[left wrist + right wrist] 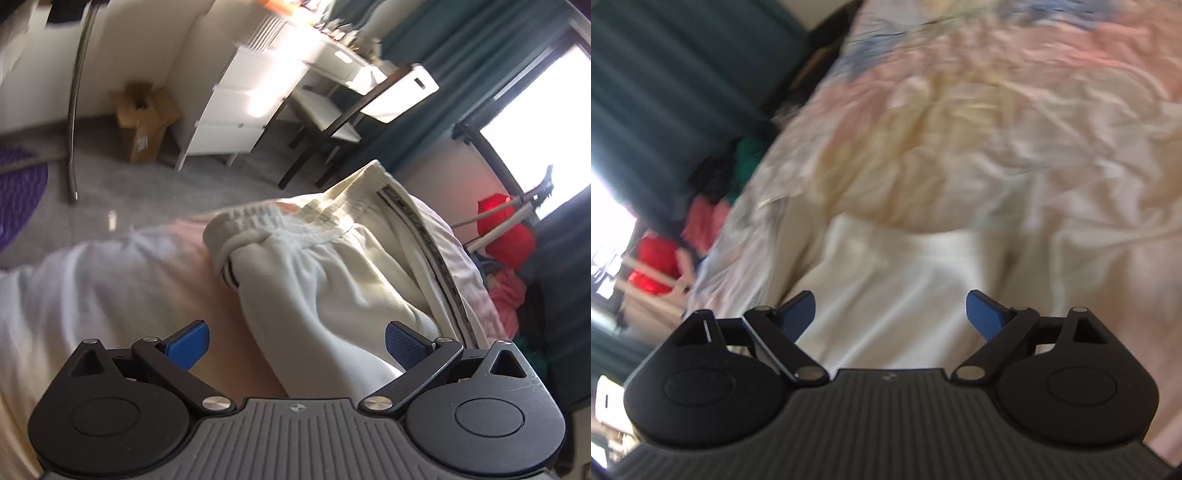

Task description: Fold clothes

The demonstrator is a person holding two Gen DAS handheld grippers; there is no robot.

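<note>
Between both wide-open, empty claws, left claw (297, 345) and right claw (890, 315), lie cream trousers (332, 273).

Grey floor (155, 195), pale wall (147, 40). White drawer unit (236, 107) against the wall, cardboard box (144, 118) just beside it. White desk (332, 62) with a dark-framed chair (343, 122) in front. Teal curtains (461, 74) flank a bright, blown-out window (535, 122). Purple mat (18, 199) at floor edge. Bed sheet (1052, 147) pink-cream, wrinkled, blurred. Colourful clothes pile (509, 284) near the curtain.
</note>
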